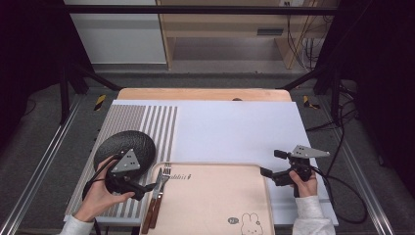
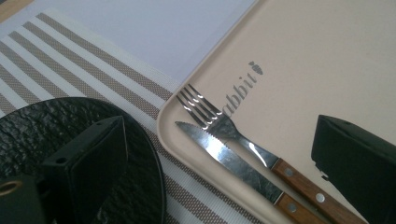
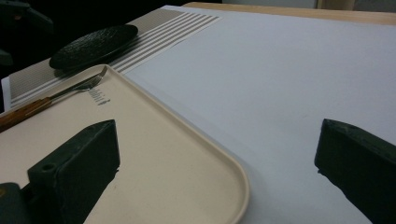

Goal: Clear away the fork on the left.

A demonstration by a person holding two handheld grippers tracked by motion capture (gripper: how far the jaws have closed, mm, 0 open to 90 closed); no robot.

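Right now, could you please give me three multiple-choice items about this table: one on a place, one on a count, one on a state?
1. Where do the fork and knife lie?
A. on the black plate
B. at the left edge of the beige tray
C. on the white sheet

2. How many wooden-handled utensils are there?
A. one
B. two
C. four

3. How is the left gripper?
A. open
B. shut on the fork
C. shut on the plate

Answers: 1 B, both rest inside the beige tray by its left rim; 2 B, one fork and one knife; 3 A, its jaws stand apart on either side of the utensils, holding nothing.

Lab rig: framed table (image 1: 205, 94), black curtains (image 1: 29, 44), loose cables (image 1: 298, 49).
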